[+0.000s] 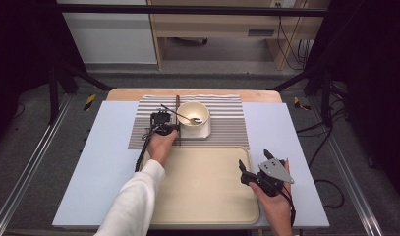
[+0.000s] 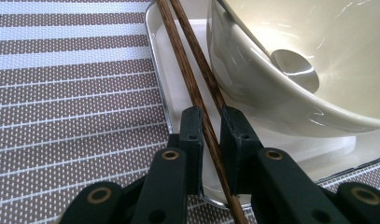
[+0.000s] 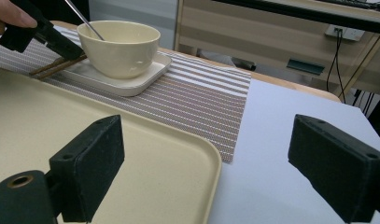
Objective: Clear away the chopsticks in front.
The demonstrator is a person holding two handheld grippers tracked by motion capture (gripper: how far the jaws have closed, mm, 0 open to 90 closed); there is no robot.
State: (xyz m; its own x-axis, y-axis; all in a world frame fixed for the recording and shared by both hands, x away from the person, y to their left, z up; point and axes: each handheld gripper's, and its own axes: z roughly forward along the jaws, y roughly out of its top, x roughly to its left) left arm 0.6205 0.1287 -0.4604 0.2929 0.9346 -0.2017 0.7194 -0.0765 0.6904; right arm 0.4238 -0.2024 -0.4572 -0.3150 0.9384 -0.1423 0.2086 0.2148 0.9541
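The left gripper (image 2: pixel 211 135) has its jaws nearly closed around two brown chopsticks (image 2: pixel 192 79), which lie along the left edge of one square white plate (image 2: pixel 164 84), just beside the one cream bowl (image 2: pixel 290 60) holding one spoon (image 2: pixel 295 70). The right gripper (image 3: pixel 206 163) hangs wide open and empty over the right edge of the bare cream tray (image 3: pixel 145 172), well apart from the striped mat (image 3: pixel 197 102).
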